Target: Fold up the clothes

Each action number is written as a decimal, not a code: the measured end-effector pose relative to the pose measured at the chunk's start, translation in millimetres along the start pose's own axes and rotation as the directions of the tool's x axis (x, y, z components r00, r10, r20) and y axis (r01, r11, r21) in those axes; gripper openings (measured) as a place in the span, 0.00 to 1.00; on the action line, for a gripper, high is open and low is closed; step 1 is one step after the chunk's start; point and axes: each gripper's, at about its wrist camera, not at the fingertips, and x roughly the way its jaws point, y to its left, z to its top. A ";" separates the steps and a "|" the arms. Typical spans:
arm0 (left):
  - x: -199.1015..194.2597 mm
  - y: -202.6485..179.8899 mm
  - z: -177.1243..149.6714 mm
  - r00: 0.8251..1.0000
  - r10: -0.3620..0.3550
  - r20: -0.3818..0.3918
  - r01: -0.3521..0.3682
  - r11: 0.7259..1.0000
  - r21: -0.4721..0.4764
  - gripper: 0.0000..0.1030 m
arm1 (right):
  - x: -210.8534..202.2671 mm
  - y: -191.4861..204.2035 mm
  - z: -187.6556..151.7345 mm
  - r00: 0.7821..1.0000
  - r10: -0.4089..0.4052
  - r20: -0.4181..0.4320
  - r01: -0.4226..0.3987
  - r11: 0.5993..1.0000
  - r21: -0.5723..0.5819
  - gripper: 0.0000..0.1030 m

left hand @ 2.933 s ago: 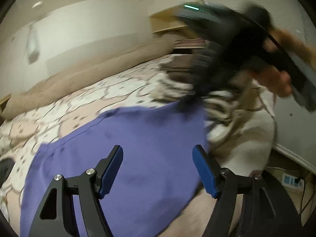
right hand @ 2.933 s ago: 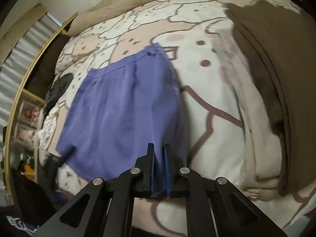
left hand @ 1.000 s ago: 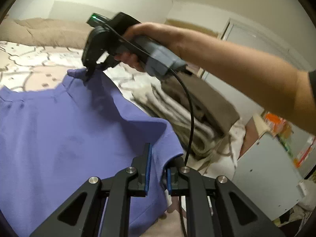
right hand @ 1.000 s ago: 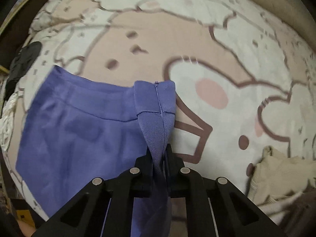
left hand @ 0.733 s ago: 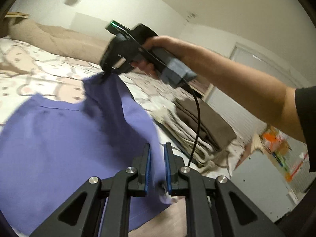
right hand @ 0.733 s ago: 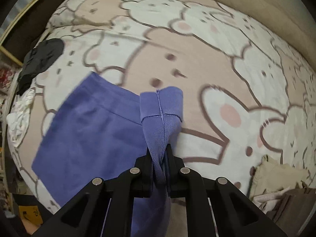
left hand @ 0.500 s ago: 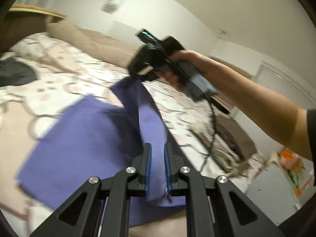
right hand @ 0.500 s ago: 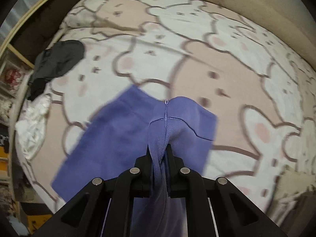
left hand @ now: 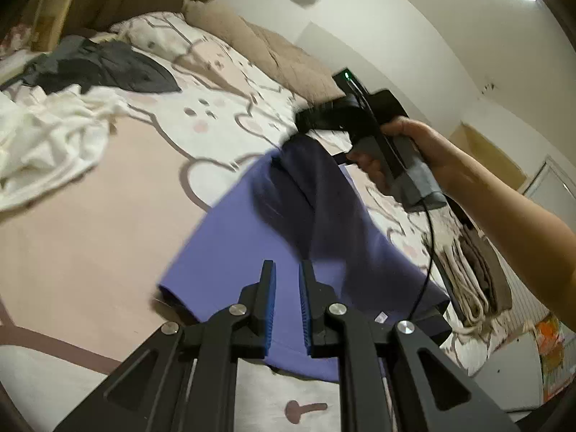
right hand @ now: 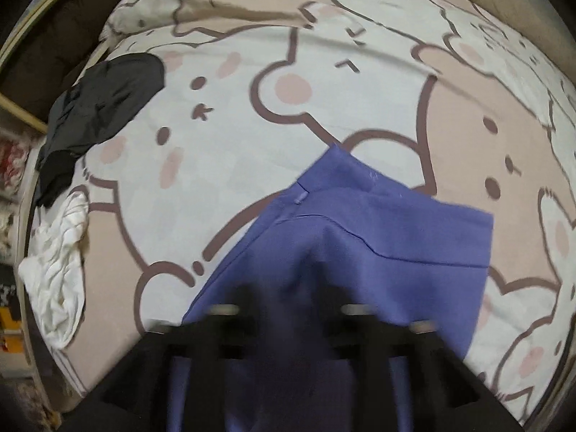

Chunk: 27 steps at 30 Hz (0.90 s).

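purple skirt [left hand: 252, 237] runs diagonally from the nearly shut left gripper [left hand: 287, 300], which seems to pinch its hem, up to the right gripper [left hand: 306, 127], jaws opening, letting the waistband go.

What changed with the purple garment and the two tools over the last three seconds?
Both tools carried one side of the purple garment across itself, folding it in half on the bed sheet. The right tool is now opening, letting its corner go; the left tool stays shut. The dark and white clothes lie unmoved.
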 end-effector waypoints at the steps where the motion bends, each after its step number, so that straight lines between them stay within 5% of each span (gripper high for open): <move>1: 3.2 -3.7 -1.3 1.000 -0.001 -0.011 0.001 1.000 0.007 0.13 | 1.1 -2.3 -1.8 1.000 -0.006 0.014 0.006 1.000 0.010 0.97; 6: 26.0 -12.7 -16.2 0.995 -0.009 -0.098 0.013 0.999 0.046 0.14 | -29.5 -10.3 -18.5 0.990 0.107 0.096 -0.109 0.994 0.016 0.98; 9: 33.7 -14.5 -25.0 0.989 -0.020 -0.143 0.028 0.998 0.051 0.39 | -77.8 -12.4 -44.7 0.970 0.189 0.152 -0.185 0.982 -0.043 0.98; 11: 30.9 -14.3 -29.0 0.988 -0.036 -0.150 0.043 0.998 0.045 0.45 | -117.6 -15.7 -76.1 0.953 0.230 0.198 -0.213 0.971 -0.105 0.98; 18: 21.5 -17.1 -39.0 0.986 -0.011 -0.169 0.026 0.996 0.088 0.46 | -162.1 -21.8 -232.0 0.921 0.106 0.374 -0.013 0.970 -0.243 0.93; 20: 19.3 -17.1 -40.5 0.986 0.006 -0.166 0.011 0.995 0.097 0.46 | -140.3 -15.1 -271.1 0.932 0.086 0.351 0.017 0.960 -0.280 0.62; 21: 18.9 -16.6 -40.7 0.986 0.011 -0.165 0.005 0.995 0.098 0.46 | -126.4 -9.6 -287.7 0.941 0.081 0.328 0.025 0.952 -0.305 0.56; 24: 12.6 -15.5 -39.6 0.988 0.024 -0.151 -0.010 0.995 0.095 0.46 | -81.4 12.9 -325.0 0.963 0.055 0.265 0.058 0.915 -0.400 0.55; 27: 4.5 -13.3 -35.7 0.991 0.043 -0.125 -0.031 0.995 0.098 0.46 | -62.2 41.4 -347.4 0.941 0.011 0.337 0.170 0.849 -0.501 0.55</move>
